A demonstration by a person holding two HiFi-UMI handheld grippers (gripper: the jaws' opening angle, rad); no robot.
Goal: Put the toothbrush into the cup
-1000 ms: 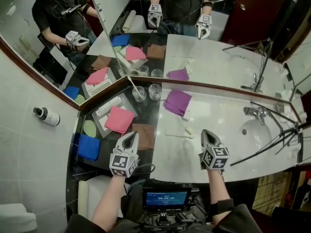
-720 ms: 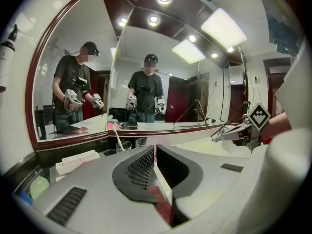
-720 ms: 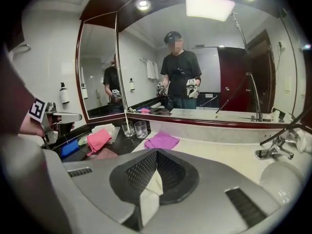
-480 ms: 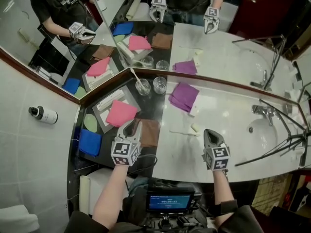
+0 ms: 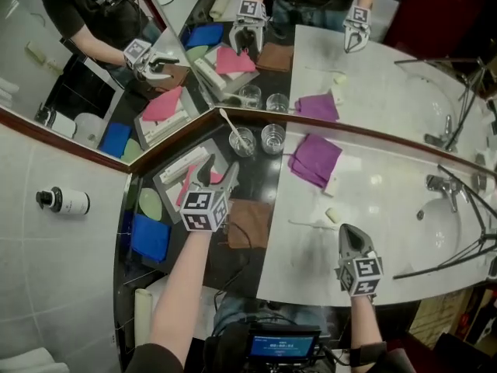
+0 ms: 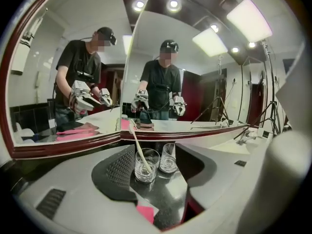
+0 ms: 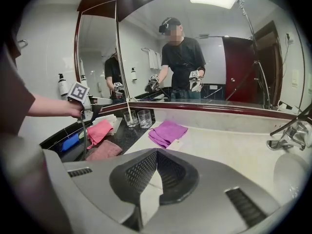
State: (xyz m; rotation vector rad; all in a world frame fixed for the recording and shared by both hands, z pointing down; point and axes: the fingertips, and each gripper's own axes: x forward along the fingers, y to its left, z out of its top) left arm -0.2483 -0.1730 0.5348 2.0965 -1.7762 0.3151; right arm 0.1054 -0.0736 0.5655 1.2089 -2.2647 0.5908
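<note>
left claw [image 5: 220,169]: it is hovering over the dark counter [image 5: 256,179] with its jaws spread wide. They have just been opening, and nothing is sitting between the pads; only the pink cloth [image 5: 185,193] is showing below them.
toothbrush [image 5: 232,128]: it is standing in the left cup [image 5: 243,143], just far and slightly right of the left claw. In the left gripper view it is lying almost dead ahead.
long axis: the handle is leaning, its foot resting in the cup's bottom and its upper end tipping far-left over the rim toward the mirror [image 5: 93,76].
nearer hand: the left one is sitting close to it, while the right is waiting well apart, across the white counter [image 5: 388,200].
look: the brush is showing slim and pale, slightly wider at the top, and the cup is showing clear glass.
judgement: the brush is seemingly resting in a cup already. Whether the open claw is lining up on brush or glass, I cannot tell.
second cup [image 5: 273,139]: it is standing empty just right of the first.
cloths: a brown cloth [image 5: 250,222] is lying near, and a purple cloth [image 5: 314,159] is lying further right.
right claw [image 5: 348,230]: its jaws are pressing together on nothing as it hovers over the white counter's near edge.
</note>
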